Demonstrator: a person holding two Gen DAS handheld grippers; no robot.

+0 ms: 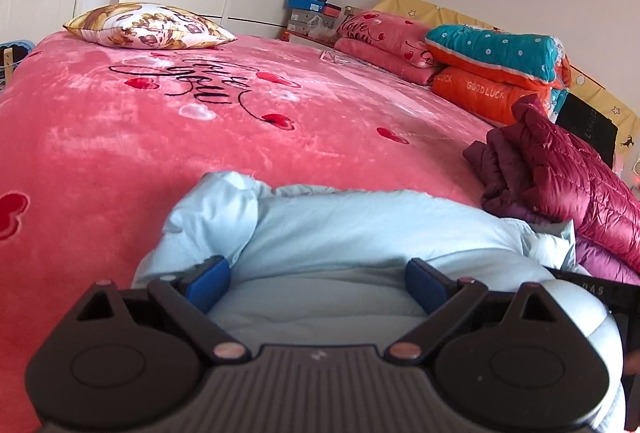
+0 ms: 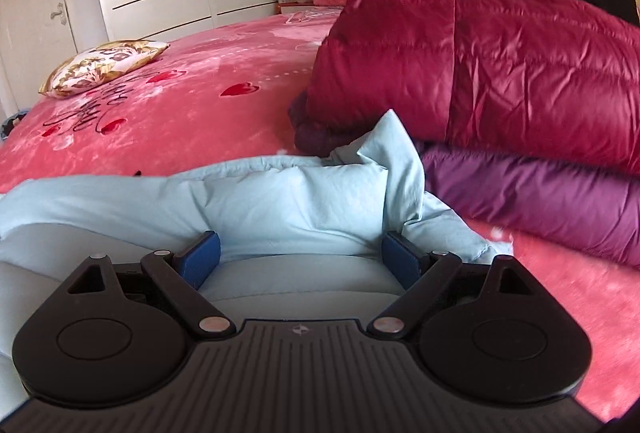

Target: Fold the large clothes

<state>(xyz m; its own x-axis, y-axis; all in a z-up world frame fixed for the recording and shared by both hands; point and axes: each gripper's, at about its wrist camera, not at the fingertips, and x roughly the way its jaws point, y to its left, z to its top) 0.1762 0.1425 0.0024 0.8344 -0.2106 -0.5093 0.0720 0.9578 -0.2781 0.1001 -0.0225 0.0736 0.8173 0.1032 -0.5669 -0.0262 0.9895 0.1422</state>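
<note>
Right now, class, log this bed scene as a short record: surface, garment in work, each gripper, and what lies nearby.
surface: pink heart-print blanket
garment in work: light blue padded coat, bunched at the near edge
left gripper: open, jaws straddling the coat
right gripper: open, jaws straddling the coat
nearby: crimson down jacket folded on a purple jacket
far side: floral cushion

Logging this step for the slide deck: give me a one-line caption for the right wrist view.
Right gripper open over the light blue garment on the pink bedspread, beside folded crimson and purple down jackets.
</note>
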